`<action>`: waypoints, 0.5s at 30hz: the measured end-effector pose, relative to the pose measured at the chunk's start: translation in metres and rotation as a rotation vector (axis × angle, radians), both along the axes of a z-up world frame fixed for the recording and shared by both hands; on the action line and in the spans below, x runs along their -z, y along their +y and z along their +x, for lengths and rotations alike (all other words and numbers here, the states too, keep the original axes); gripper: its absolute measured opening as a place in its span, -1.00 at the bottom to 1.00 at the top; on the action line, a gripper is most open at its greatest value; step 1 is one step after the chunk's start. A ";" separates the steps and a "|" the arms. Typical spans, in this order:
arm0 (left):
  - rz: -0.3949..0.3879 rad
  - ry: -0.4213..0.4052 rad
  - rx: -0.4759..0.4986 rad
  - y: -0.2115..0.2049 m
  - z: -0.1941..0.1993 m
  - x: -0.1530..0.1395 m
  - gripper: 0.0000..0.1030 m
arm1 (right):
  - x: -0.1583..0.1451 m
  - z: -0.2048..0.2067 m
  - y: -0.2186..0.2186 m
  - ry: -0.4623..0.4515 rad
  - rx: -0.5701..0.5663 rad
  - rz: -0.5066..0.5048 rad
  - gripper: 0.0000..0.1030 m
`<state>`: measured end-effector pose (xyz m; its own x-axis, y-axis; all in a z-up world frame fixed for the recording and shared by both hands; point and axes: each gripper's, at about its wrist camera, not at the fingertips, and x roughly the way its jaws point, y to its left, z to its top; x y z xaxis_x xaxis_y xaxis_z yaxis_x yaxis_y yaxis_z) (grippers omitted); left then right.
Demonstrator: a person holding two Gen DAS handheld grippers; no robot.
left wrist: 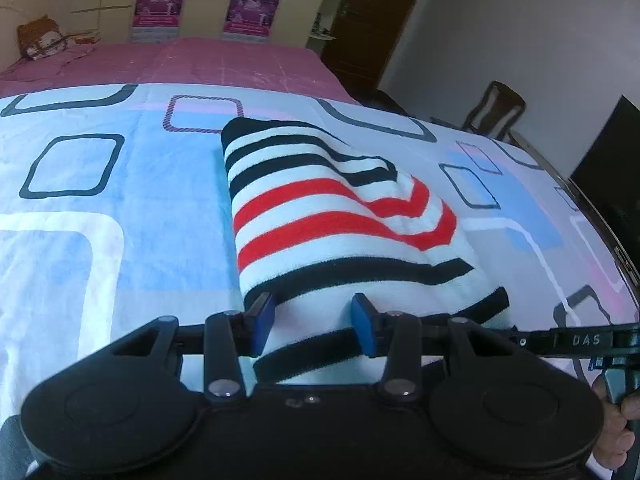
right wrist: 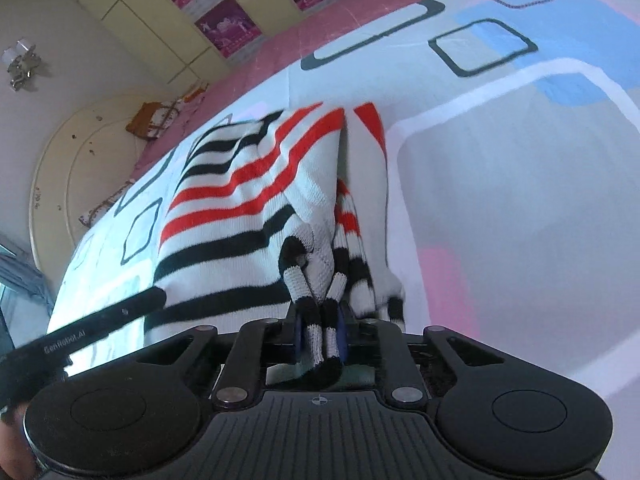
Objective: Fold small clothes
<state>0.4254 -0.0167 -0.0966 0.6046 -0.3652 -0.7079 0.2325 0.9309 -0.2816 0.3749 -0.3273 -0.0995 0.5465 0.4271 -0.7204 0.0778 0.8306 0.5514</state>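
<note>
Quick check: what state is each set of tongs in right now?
Left tongs: open, jaws apart over the striped garment's near edge, not clamping it.
Right tongs: shut on bunched striped garment fabric.

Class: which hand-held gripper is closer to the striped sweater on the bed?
Right. The right hand-held gripper is shut on a bunched edge of the striped sweater. The left hand-held gripper hovers open over the sweater's near hem, pads not pressing it.

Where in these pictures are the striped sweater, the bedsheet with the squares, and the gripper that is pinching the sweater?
striped sweater (left wrist: 320,216): left wrist view, on a red stripe of the folded body.
bedsheet (left wrist: 132,208): left wrist view, on a bare blue patch.
right gripper (right wrist: 320,334): right wrist view, between its fingertips, shut on bunched fabric.
</note>
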 end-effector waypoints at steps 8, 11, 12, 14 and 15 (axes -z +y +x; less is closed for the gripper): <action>-0.006 0.013 0.042 0.006 0.006 0.005 -0.09 | 0.007 0.001 0.004 0.011 0.001 -0.023 -0.66; -0.034 -0.035 0.040 0.015 0.004 -0.007 -0.14 | -0.017 -0.003 0.006 -0.078 -0.017 -0.067 0.13; -0.032 -0.063 0.034 0.017 0.003 -0.010 -0.12 | -0.026 -0.004 0.007 -0.123 -0.015 -0.107 0.13; -0.047 -0.089 0.034 0.022 0.011 -0.015 -0.12 | -0.036 0.007 0.006 -0.160 -0.002 -0.159 0.13; -0.052 -0.086 0.035 0.022 0.017 -0.016 -0.15 | -0.036 0.017 0.003 -0.151 0.011 -0.136 0.13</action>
